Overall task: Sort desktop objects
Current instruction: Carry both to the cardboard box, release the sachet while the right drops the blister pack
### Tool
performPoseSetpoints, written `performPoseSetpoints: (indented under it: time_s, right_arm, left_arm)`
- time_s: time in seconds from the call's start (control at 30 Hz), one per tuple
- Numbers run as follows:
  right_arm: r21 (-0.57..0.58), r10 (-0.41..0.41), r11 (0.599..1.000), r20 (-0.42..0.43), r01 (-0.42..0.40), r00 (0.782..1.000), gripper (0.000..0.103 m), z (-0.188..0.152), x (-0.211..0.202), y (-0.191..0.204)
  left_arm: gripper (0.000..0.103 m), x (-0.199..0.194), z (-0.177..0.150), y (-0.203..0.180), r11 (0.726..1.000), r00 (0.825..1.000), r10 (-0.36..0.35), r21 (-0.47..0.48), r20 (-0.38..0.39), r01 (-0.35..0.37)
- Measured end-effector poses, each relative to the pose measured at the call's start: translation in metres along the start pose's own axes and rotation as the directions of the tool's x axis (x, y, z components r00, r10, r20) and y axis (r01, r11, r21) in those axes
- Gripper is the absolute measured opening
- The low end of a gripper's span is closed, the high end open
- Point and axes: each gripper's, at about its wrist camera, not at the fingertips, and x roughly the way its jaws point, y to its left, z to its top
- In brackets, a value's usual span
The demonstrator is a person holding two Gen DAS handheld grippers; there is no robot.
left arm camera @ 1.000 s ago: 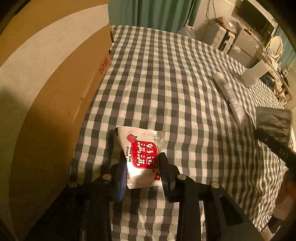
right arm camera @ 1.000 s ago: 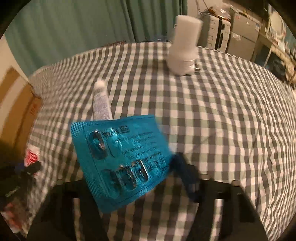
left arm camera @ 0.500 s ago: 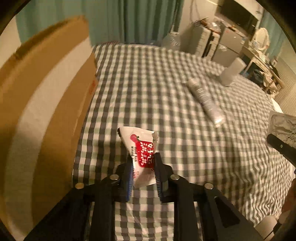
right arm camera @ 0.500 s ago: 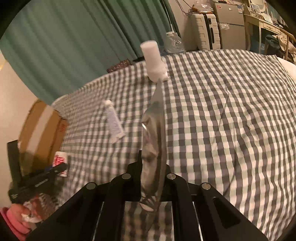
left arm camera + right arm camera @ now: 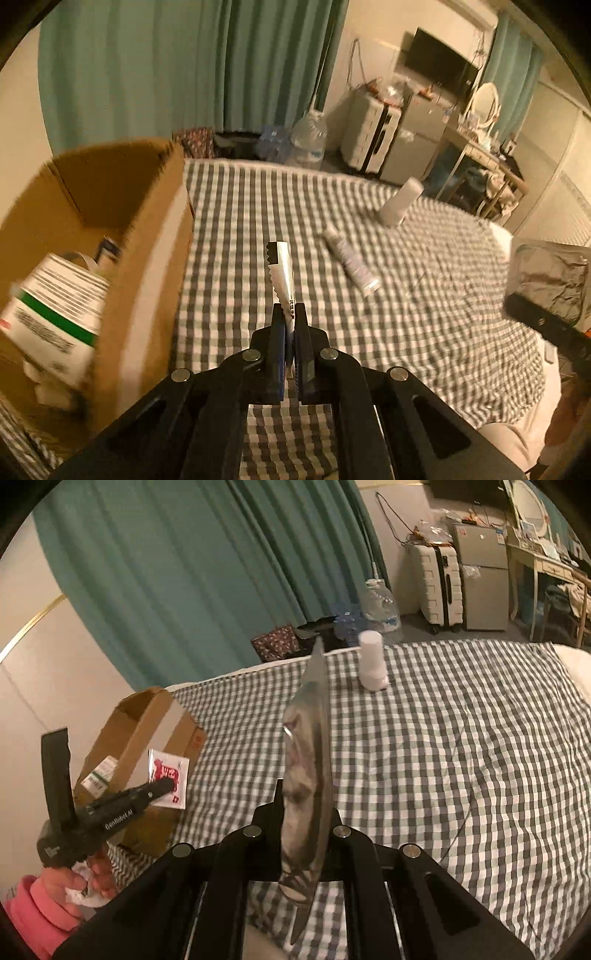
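Gripping a small red-and-white sachet (image 5: 283,275) edge-on, your left claw (image 5: 290,321) is clamped tight on its lower end and holds it in the air above the checked bedspread (image 5: 424,314). Your right claw (image 5: 306,812) is likewise closed on a silvery blister pack (image 5: 308,760), seen nearly edge-on and standing up between the fingers. From the right wrist view, your left hand (image 5: 79,877), in a pink sleeve (image 5: 35,915), carries its claw with the sachet beside an open cardboard box (image 5: 147,258) at the bed's left edge; a white carton with a green stripe (image 5: 55,314) lies inside the box. Farther out on the bedspread, a white tube (image 5: 351,258) lies flat, and beyond it a white bottle (image 5: 400,203) stands upright, well apart from the box. Teal curtains (image 5: 184,572), a suitcase (image 5: 439,587) and a small fridge (image 5: 480,576) fill the room behind.
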Motion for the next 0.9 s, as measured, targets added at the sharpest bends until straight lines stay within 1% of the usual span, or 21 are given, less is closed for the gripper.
performPoseSetpoints:
  time_s: [0.1, 0.17, 0.23, 0.33, 0.4, 0.43, 0.5, 0.63, 0.67, 0.7, 0.77, 0.83, 0.9]
  right_arm:
    - [-0.061, 0.018, 0.998, 0.009, -0.017, 1.0, 0.008, 0.012, -0.012, 0.033]
    - [-0.099, 0.041, 0.994, 0.017, -0.039, 0.999, 0.008, 0.02, -0.017, 0.057]
    - [-0.149, 0.077, 0.986, 0.016, -0.074, 0.997, 0.008, 0.03, -0.018, 0.088]
    - [-0.221, 0.136, 0.966, -0.011, -0.135, 0.991, 0.008, 0.042, -0.011, 0.139]
    - [-0.266, 0.192, 0.943, -0.044, -0.197, 0.98, 0.008, 0.05, -0.002, 0.175]
    - [-0.278, 0.206, 0.936, -0.06, -0.215, 0.977, 0.008, 0.053, 0.005, 0.187]
    - [-0.295, 0.218, 0.925, -0.102, -0.239, 0.971, 0.008, 0.061, 0.026, 0.216]
    - [-0.317, 0.217, 0.909, -0.194, -0.271, 0.957, 0.008, 0.066, 0.068, 0.258]
    - [-0.324, 0.193, 0.91, -0.219, -0.258, 0.956, 0.008, 0.064, 0.079, 0.264]
    - [-0.34, 0.145, 0.913, -0.252, -0.228, 0.957, 0.008, 0.063, 0.095, 0.276]
    - [-0.354, 0.111, 0.911, -0.279, -0.21, 0.954, 0.008, 0.061, 0.116, 0.288]
    - [-0.341, 0.111, 0.915, -0.3, -0.215, 0.948, 0.008, 0.064, 0.134, 0.293]
    - [-0.338, 0.098, 0.919, -0.302, -0.203, 0.948, 0.008, 0.071, 0.149, 0.298]
  left_arm:
    - [0.002, -0.033, 0.018, 0.007, 1.0, 0.998, -0.009, -0.011, 0.068, 0.009]
    - [0.002, -0.05, 0.032, 0.015, 1.0, 0.996, -0.002, -0.021, 0.089, 0.004]
    - [0.003, -0.067, 0.044, 0.028, 0.999, 0.996, 0.01, -0.032, 0.093, -0.007]
    - [0.003, -0.086, 0.06, 0.055, 0.999, 0.997, -0.007, -0.045, 0.076, 0.01]
    - [0.003, -0.097, 0.065, 0.075, 0.999, 0.996, 0.034, -0.028, 0.088, -0.031]
    - [0.003, -0.1, 0.066, 0.086, 0.999, 0.995, 0.051, -0.023, 0.091, -0.049]
    - [0.003, -0.101, 0.067, 0.111, 0.995, 0.992, 0.095, -0.041, 0.082, -0.092]
    - [0.003, -0.091, 0.061, 0.158, 0.984, 0.988, 0.149, -0.108, 0.041, -0.144]
    - [0.003, -0.084, 0.059, 0.164, 0.98, 0.986, 0.166, -0.121, 0.031, -0.161]
    - [0.003, -0.08, 0.054, 0.174, 0.973, 0.982, 0.189, -0.139, 0.02, -0.184]
    - [0.003, -0.07, 0.048, 0.186, 0.968, 0.982, 0.191, -0.165, -0.007, -0.19]
    - [0.003, -0.062, 0.042, 0.193, 0.964, 0.981, 0.195, -0.178, -0.022, -0.195]
    - [0.009, -0.055, 0.04, 0.198, 0.956, 0.975, 0.22, -0.189, -0.034, -0.222]
